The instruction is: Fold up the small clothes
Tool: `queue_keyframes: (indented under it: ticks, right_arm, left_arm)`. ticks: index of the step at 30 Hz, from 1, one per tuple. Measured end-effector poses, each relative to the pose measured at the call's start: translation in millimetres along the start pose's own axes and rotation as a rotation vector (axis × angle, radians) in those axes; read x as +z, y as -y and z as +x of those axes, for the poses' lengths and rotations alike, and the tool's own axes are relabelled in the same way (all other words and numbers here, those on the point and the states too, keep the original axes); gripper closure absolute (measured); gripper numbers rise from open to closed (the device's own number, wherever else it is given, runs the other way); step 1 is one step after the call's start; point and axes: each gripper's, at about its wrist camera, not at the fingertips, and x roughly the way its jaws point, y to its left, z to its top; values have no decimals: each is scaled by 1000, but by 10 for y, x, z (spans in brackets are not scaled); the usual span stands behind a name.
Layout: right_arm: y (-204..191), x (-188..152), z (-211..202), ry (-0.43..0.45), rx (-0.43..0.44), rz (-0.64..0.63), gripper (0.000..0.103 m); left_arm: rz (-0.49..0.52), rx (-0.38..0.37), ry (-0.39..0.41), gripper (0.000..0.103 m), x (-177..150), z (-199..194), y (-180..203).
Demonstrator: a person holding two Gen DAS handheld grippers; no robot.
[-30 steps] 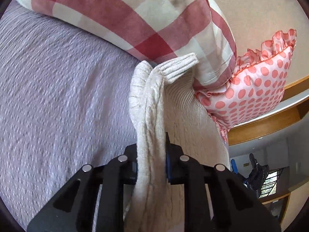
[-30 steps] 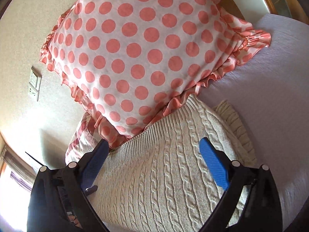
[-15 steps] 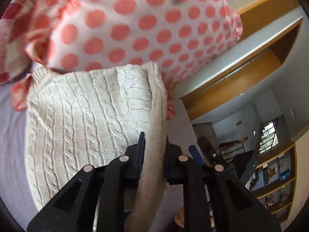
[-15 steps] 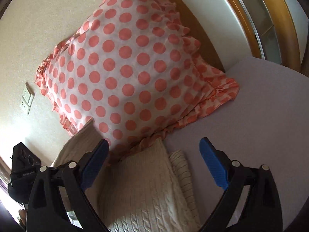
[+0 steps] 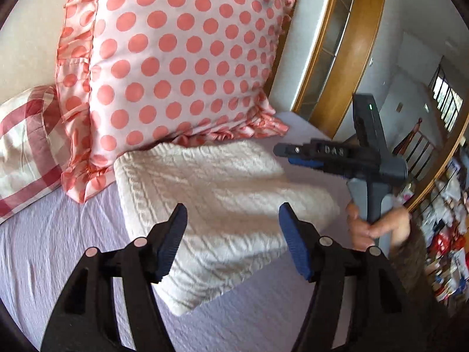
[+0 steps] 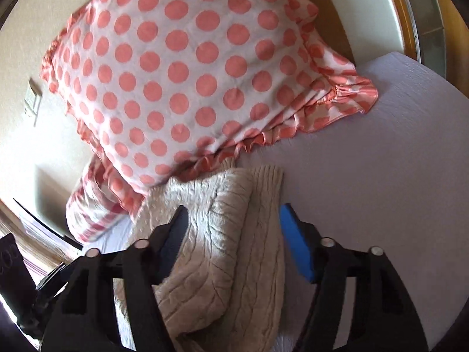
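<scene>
A cream cable-knit sweater (image 5: pixel 222 187) lies folded on the lavender bedspread (image 5: pixel 58 249), its far edge against a polka-dot pillow. My left gripper (image 5: pixel 231 237) is open and empty just above the sweater's near part. My right gripper (image 5: pixel 285 155) shows in the left wrist view at the sweater's right edge, held by a hand. In the right wrist view the right gripper (image 6: pixel 231 234) is open over the sweater (image 6: pixel 222 234), whose folded layers and ribbed cuff lie between the fingers.
A pink polka-dot ruffled pillow (image 5: pixel 176 58) stands behind the sweater, with a red checked pillow (image 5: pixel 26 146) to its left. A wooden frame (image 5: pixel 331 58) and the bed edge are at the right. The bedspread (image 6: pixel 366 176) extends right of the sweater.
My left gripper was shut on the sweater's folded edge; it has let go and opened, and the sweater now lies flat. The right gripper has come back over the sweater.
</scene>
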Motion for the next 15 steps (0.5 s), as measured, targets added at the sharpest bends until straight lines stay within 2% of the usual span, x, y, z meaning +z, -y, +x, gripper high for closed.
queue_keyframes:
  ticks: [3, 4, 5, 7, 10, 12, 14, 15]
  right_arm:
    - [-137, -73, 128, -34, -33, -67, 55]
    - [-172, -102, 188, -53, -53, -91, 68]
    - [-200, -123, 240, -57, -85, -113, 86]
    - [-250, -83, 273, -32, -127, -138, 91]
    - [-197, 44, 303, -5, -201, -105, 92]
    - [-89, 57, 421, -29, -237, -65, 92]
    - [-82, 54, 397, -30, -234, -67, 90]
    - [-58, 65, 309, -33, -206, -37, 84]
  left_arm:
    - [7, -9, -29, 38, -267, 84, -49]
    - [18, -7, -19, 36, -311, 112, -53]
    - [29, -3, -8, 36, -364, 116, -57]
    - [40, -3, -18, 36, -407, 190, -48]
    - [56, -13, -70, 36, -499, 276, -12]
    - [94, 9, -67, 36, -524, 285, 54]
    - [56, -12, -48, 40, -497, 202, 11]
    - [2, -50, -26, 41, -471, 107, -75]
